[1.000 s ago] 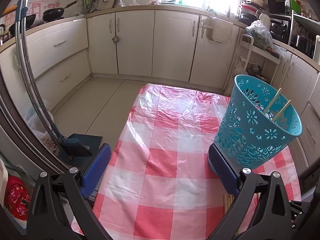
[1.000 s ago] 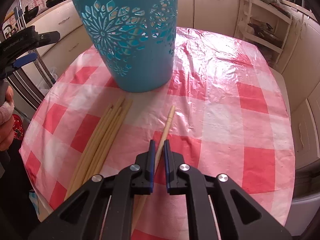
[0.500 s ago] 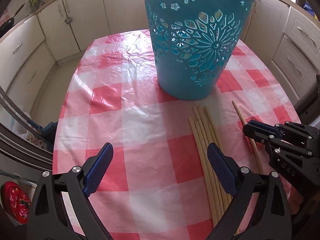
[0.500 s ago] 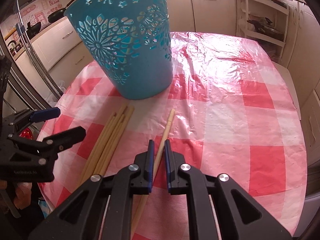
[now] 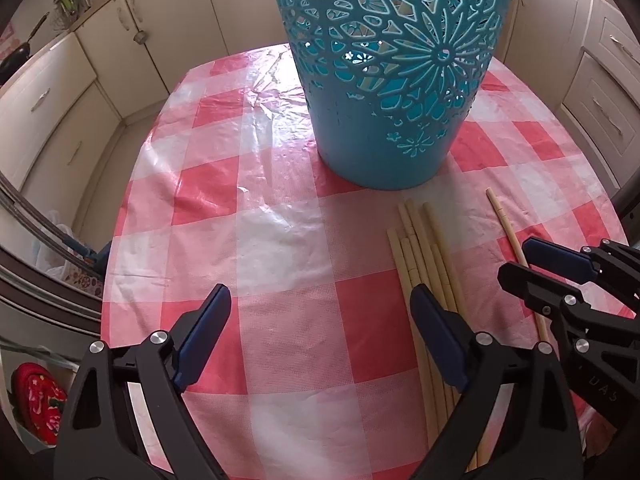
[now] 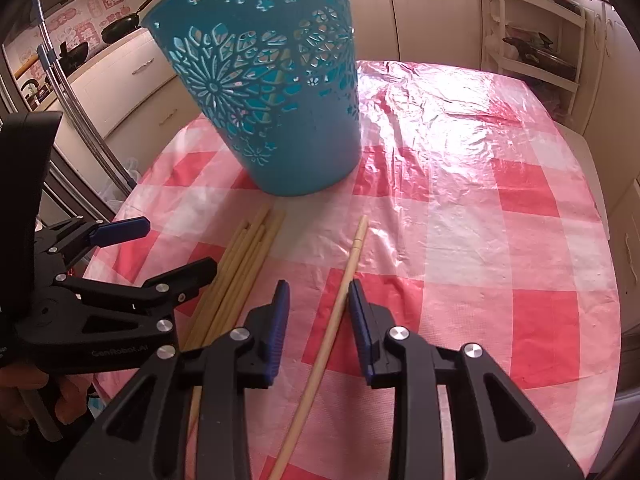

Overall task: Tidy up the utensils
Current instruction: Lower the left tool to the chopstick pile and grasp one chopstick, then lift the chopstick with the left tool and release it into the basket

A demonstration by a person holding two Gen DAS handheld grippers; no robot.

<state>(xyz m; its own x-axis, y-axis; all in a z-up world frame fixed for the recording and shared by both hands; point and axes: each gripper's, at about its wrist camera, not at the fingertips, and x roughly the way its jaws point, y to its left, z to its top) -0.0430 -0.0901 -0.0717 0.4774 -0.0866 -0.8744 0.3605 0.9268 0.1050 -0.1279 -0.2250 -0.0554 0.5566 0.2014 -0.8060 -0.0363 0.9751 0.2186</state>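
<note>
A: Which step?
B: Picking up the lone chopstick. It lies between the right gripper's parted fingers, untouched.
A: Next?
B: Pinch it, then carry toward the basket at eleven o'clock. Left gripper gapes wide, empty.

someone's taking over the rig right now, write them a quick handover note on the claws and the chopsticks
Left claw: open, empty, low over the checked tablecloth, beside the chopstick bundle.
Right claw: open, straddling the single chopstick, which lies on the cloth, not gripped.
Blue basket: upright beyond the chopsticks, something pale shows through its cutouts.
Left: the single stick and the bundle all need to go into the basket.
</note>
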